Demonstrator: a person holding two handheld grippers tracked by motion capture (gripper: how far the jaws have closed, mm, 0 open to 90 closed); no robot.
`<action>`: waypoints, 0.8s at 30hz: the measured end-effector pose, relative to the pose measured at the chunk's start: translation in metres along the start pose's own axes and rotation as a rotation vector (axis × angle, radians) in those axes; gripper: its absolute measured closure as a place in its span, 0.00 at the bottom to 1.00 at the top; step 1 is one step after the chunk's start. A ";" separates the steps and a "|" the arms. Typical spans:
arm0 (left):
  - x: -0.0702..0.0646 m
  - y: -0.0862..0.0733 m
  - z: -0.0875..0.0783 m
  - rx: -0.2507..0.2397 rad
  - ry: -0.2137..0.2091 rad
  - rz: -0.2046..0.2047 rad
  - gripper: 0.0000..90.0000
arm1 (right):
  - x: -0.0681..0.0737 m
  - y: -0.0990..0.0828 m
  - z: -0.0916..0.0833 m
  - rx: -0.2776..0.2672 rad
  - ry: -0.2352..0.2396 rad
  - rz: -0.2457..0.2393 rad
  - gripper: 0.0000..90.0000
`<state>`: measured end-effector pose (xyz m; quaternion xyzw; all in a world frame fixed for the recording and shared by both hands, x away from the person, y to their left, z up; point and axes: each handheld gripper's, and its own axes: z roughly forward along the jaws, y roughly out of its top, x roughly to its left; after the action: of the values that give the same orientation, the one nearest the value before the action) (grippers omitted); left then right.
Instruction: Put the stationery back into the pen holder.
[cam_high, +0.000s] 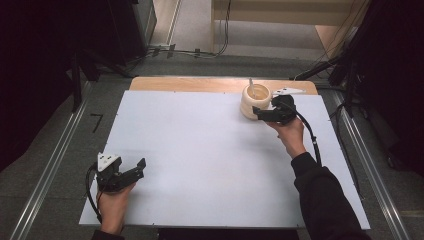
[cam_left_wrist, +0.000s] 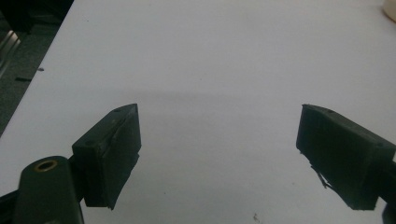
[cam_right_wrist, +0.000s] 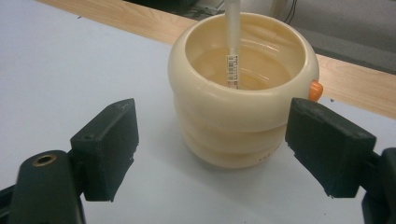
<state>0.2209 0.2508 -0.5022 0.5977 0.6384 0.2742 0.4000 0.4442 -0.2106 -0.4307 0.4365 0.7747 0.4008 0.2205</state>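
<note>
cream pot (cam_right_wrist: 243, 112) | stick (cam_right_wrist: 232, 42) label unreadable | right gripper (cam_right_wrist: 212, 144) jaws released | left gripper (cam_left_wrist: 219, 154) jaws released

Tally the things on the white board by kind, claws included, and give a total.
Cream cup: 1
White stick standing in the cup: 1
Claws, left claw and right claw: 2
Total: 4

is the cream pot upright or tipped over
Upright: the cream pot rests on its base on the white board, mouth up, with a stick standing inside.
</note>
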 end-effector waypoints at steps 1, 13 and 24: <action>0.000 0.000 0.000 0.001 0.001 0.001 0.16 | 0.001 -0.001 -0.001 -0.002 0.002 -0.001 0.18; -0.001 0.000 0.001 0.002 0.001 0.003 0.16 | 0.008 -0.026 -0.022 0.013 0.017 0.010 0.18; -0.002 0.000 0.001 0.005 0.002 0.007 0.16 | 0.016 -0.046 -0.038 0.032 0.025 -0.011 0.18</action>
<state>0.2217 0.2488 -0.5029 0.6007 0.6375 0.2745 0.3967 0.3862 -0.2275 -0.4461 0.4308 0.7861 0.3925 0.2059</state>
